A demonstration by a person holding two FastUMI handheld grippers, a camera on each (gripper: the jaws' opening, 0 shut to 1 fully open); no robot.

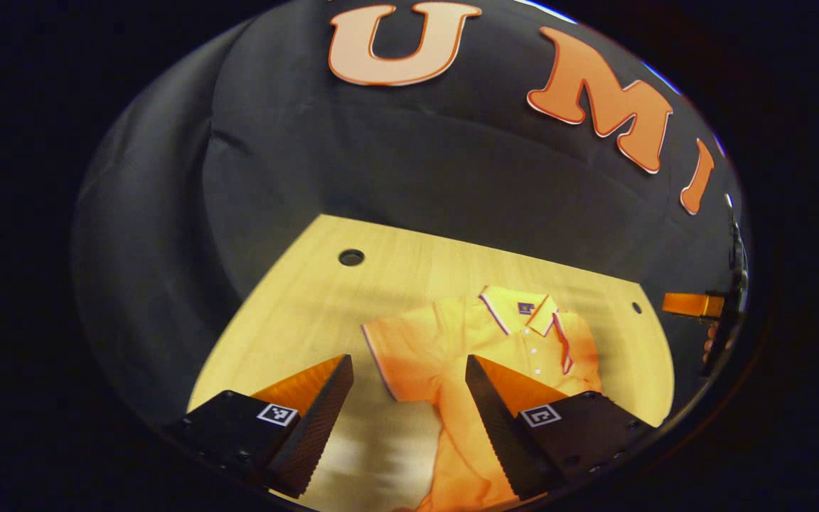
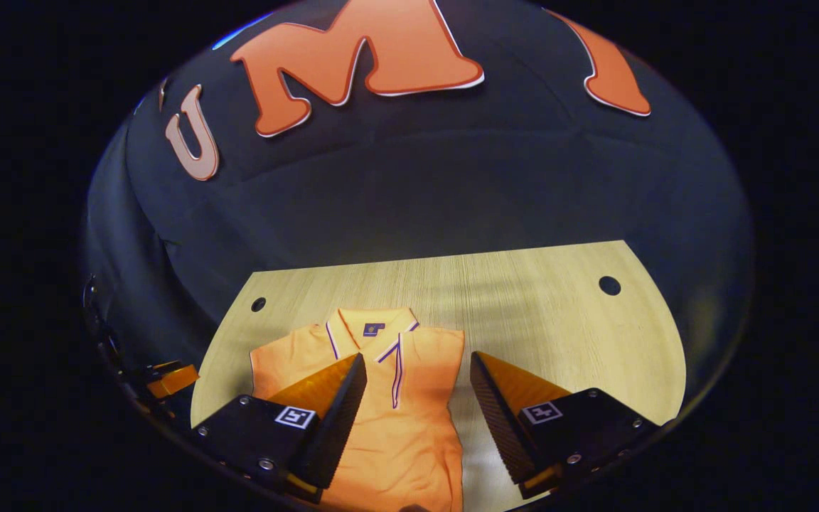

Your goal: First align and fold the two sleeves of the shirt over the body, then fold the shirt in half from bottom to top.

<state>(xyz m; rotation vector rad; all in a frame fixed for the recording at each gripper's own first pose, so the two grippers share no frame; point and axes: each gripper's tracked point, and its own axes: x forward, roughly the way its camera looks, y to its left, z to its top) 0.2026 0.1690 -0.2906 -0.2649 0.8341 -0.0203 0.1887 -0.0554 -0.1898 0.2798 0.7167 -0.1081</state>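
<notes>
Shirt [image 2: 388, 398] is lying flat on the table [image 2: 559, 313], collar away from me, its right side already looking folded in while one sleeve [image 1: 399, 348] is sticking out; cloth this thin is likely handling limp and light; I am holding my right gripper [image 2: 416, 398] and left gripper [image 1: 409, 398] wide open, gripping nothing; I am judging the sleeve's outer hem the best pinch.
</notes>
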